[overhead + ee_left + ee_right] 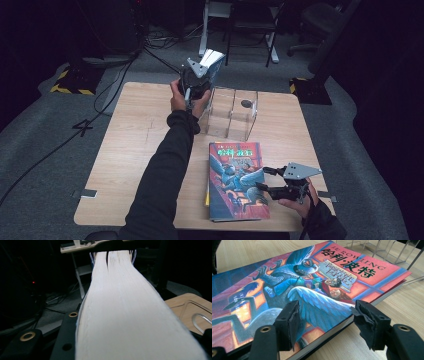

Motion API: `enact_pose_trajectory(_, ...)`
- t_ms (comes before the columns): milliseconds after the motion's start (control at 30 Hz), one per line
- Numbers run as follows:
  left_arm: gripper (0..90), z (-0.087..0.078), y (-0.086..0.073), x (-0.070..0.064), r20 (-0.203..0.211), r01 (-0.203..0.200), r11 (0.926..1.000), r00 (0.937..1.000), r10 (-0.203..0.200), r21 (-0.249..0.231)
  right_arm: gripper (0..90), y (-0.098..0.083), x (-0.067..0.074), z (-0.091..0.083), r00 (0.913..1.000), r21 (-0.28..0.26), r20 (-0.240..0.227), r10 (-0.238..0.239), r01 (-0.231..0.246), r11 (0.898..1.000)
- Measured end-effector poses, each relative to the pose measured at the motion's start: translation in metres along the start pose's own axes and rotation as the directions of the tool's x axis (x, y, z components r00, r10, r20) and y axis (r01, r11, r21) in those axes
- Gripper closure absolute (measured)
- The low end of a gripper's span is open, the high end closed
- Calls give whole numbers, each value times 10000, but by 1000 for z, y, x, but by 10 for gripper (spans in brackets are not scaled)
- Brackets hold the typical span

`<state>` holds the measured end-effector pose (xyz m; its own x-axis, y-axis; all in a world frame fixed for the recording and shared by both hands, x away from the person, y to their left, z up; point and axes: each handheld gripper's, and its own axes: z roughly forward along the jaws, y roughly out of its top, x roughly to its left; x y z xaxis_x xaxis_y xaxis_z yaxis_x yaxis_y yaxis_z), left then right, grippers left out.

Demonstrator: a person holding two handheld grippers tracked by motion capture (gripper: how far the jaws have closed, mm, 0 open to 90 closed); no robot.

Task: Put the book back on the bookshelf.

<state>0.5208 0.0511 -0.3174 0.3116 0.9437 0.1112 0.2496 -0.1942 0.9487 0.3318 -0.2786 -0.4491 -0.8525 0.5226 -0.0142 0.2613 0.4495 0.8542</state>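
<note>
Down at the near edge of the pale wooden desk point(135, 150), the right tongs point(260, 179) hang beside the colourful paperback with the winged blue creature on its red-and-blue cover point(237, 180). Look along their own black jaws: they stand apart with nothing between the ragged foam pads point(365, 315), one over the cover, the other out past the book's edge. No grip there. My read is that this hand is waiting its turn, parked where it can take that paperback next. The book lies flat on top of another whose yellow edge peeks out at the left, so a grab would have to come in from the side.

Further out, the clear acrylic book rack with upright dividers point(232, 112) stands mid-desk, its slots facing up and, as far as I can tell, unfilled.

And beyond that, here is the action: the left tongs point(197, 75) are clamped on a thick white-paged book with a blue cover point(212, 62), held up in the air over the rack's far left corner. In the left gripper view the pale page block point(125, 315) runs straight out between the jaws, squeezed from both covers. Gripping it that way keeps it shut and edge-on, ready, I'd judge, to slide down between the dividers.
</note>
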Motion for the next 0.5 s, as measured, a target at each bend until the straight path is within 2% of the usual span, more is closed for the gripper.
enact_pose_trajectory(100, 606, 8, -5, -2, -195, 97, 9999, 9998, -97, -30, 382, 0, 0, 0, 10000, -9, -8, -9, 9, 10000)
enact_pose_trajectory(200, 605, 17, -15, -3, -390, 467, 9989, 9981, -470, -99, 381, 0, 0, 0, 10000, -27, -23, -46, 46, 10000)
enact_pose_trajectory(300, 605, 22, -23, -3, -435, 519, 9986, 9977, -520, -47, 382, 0, 0, -1, 10000, -57, -23, -46, 46, 10000)
enact_pose_trajectory(333, 604, 22, -25, -3, -531, 427, 9988, 9976, -438, -219, 381, -1, -1, -2, 10000, -74, -42, -53, 52, 10000)
enact_pose_trajectory(433, 604, 22, -26, 1, -471, 350, 9992, 9982, -358, -173, 381, -2, -1, -3, 10000, -89, -1, -20, 20, 10000)
enact_pose_trajectory(500, 601, 20, -28, 6, -584, 592, 9981, 9965, -601, -162, 382, -2, -2, -3, 10000, -108, 19, -26, 26, 9999)
